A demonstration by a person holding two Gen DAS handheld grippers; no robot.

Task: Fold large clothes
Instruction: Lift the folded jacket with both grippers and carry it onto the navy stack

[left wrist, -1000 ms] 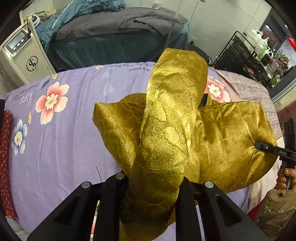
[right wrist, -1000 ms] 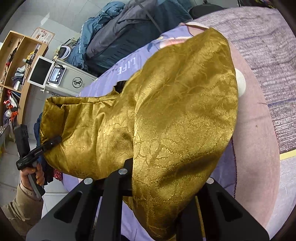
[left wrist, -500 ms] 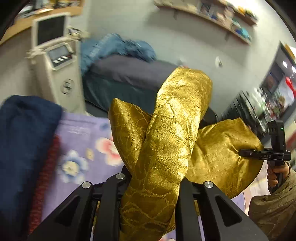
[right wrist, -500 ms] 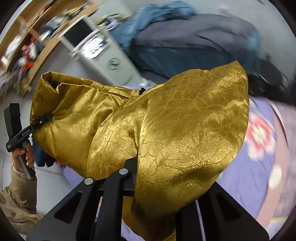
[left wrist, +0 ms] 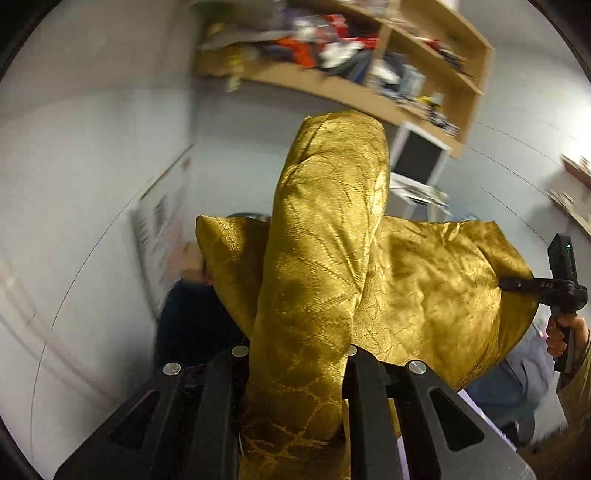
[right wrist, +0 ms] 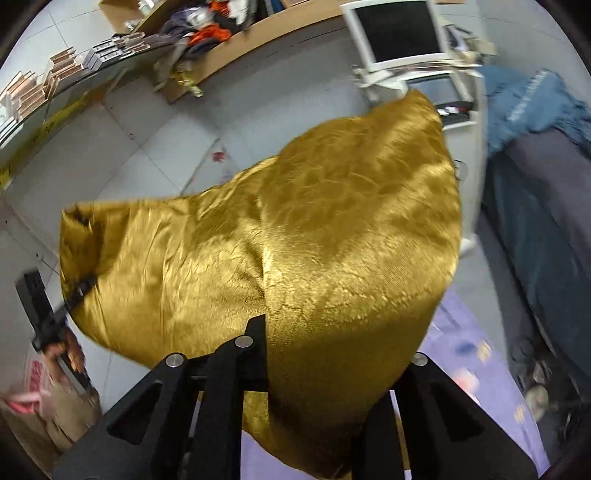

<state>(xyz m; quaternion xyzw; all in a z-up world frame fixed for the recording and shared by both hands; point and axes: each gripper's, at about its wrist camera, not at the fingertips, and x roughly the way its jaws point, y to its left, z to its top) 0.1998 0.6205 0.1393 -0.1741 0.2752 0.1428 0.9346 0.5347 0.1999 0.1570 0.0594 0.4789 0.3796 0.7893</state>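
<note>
Item: gold garment, held aloft, well above the purple floral bed. Left claw clenched on one bunched end; right claw clenched on the other. Handling: keep both grips level, spread apart, lower flat before folding.

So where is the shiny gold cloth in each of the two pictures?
Left wrist view: the gold cloth fills the middle, rising from the left gripper and spreading right to the right gripper.
Right wrist view: the gold cloth fills the middle, draped over the right gripper and stretching left to the left gripper.
Shared landmark: the white monitor under the wooden shelf.
</note>
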